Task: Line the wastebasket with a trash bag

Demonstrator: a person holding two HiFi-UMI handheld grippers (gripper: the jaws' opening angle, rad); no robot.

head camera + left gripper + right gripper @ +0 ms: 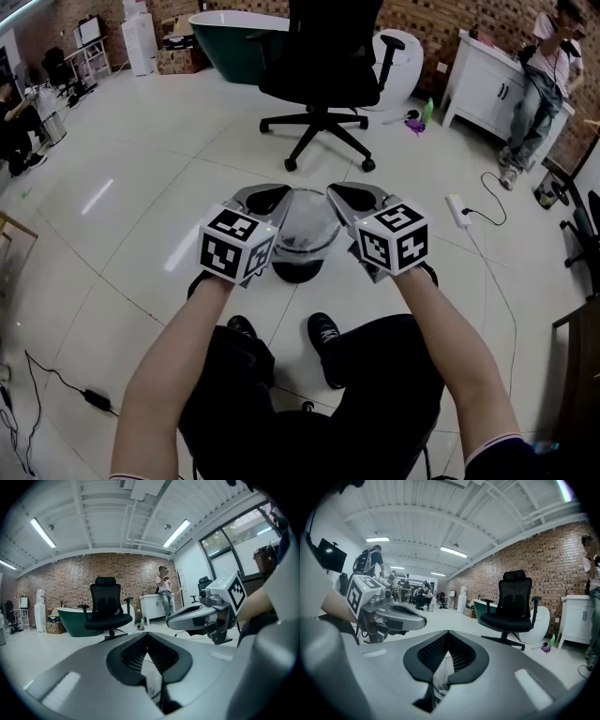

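Jaws clenched on both sides, each pair pinching a thin fold of the clear trash bag (306,230); in the left gripper (147,639) view, ribbed pads closed to a point, crinkled film showing just below them; in the right gripper (447,639) view, the same, pads together and film hanging beneath. From the head view, both grippers raised side by side, marker cubes facing the camera, bare forearms reaching forward; bag stretched between the two tips and drooping in a pale, translucent pouch. Directly under the bag, a dark wastebasket (298,272) on the white tiled floor (141,187), mostly hidden by the film, just ahead of two black shoes (326,342). Further back, a black office chair (323,61); a green bathtub (230,42) behind it; a white cabinet (487,84) at the right, with a person (542,80) standing beside it; a white power strip (457,211) and its cable on the floor at the right.
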